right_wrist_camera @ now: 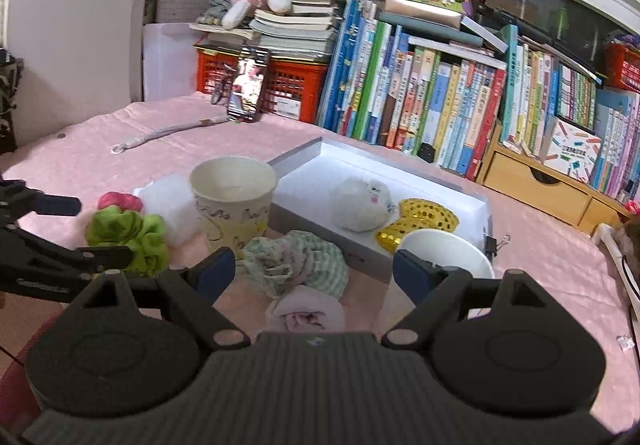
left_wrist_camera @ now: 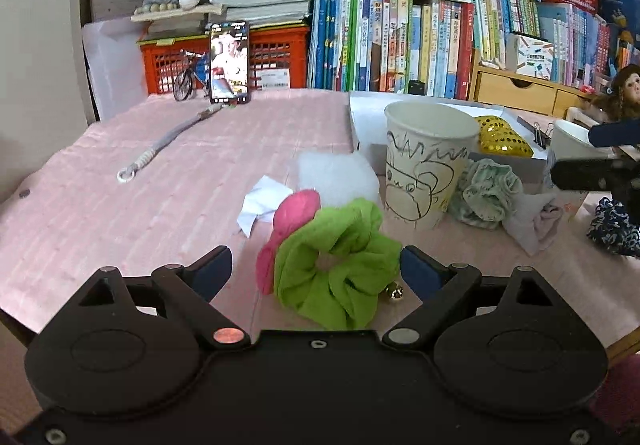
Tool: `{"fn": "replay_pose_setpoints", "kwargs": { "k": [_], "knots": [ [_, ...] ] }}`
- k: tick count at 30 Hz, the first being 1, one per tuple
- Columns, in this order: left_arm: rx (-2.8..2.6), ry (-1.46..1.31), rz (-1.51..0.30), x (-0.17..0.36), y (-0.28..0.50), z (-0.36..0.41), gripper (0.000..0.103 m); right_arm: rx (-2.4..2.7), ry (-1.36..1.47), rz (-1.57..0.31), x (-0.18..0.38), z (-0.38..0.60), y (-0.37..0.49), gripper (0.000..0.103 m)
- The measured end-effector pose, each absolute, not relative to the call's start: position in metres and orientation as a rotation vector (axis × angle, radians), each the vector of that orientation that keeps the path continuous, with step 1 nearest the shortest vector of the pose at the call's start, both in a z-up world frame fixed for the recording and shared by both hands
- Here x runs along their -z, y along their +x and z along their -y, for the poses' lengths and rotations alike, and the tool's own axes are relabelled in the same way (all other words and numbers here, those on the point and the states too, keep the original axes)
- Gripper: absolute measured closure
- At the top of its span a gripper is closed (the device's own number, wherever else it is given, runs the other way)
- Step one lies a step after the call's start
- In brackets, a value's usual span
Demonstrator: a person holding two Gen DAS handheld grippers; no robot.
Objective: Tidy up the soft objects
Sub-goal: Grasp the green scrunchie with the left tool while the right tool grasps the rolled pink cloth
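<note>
No writing can be read; a white plush toy [right_wrist_camera: 362,210] is shown only in the right view's centre, both grippers' fingers [left_wrist_camera: 420,273] [right_wrist_camera: 214,269] spread, nothing gripped.

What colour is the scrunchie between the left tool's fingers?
Bright lime green scrunchie, clearest in the left wrist view.

I see a lime-green scrunchie [left_wrist_camera: 334,265] left of my doodled white paper cup [left_wrist_camera: 428,165], a hot-pink one [left_wrist_camera: 290,221] beside it, and a mint-striped cloth [right_wrist_camera: 296,263] right of the cup.
</note>
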State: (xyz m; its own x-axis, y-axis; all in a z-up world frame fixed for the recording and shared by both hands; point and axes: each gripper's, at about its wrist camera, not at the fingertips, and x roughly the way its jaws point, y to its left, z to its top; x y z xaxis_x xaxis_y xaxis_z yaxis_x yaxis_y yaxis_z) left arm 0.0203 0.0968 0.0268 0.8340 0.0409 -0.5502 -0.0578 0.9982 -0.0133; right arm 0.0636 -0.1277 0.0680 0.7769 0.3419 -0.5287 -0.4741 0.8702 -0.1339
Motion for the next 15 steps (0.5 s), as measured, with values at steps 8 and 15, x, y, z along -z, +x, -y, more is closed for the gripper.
{"fn": "replay_pose_setpoints", "kwargs": {
  "k": [8, 15],
  "knots": [
    [-0.047, -0.042, -0.598, -0.019, 0.021, -0.093, 0.018, -0.471, -0.323, -0.561, -0.039, 0.114, 0.059, 0.013],
    [-0.048, -0.05, -0.621, -0.01, 0.023, -0.089, 0.022, -0.419, -0.357, -0.569, -0.02, 0.109, 0.066, 0.019]
  ]
}}
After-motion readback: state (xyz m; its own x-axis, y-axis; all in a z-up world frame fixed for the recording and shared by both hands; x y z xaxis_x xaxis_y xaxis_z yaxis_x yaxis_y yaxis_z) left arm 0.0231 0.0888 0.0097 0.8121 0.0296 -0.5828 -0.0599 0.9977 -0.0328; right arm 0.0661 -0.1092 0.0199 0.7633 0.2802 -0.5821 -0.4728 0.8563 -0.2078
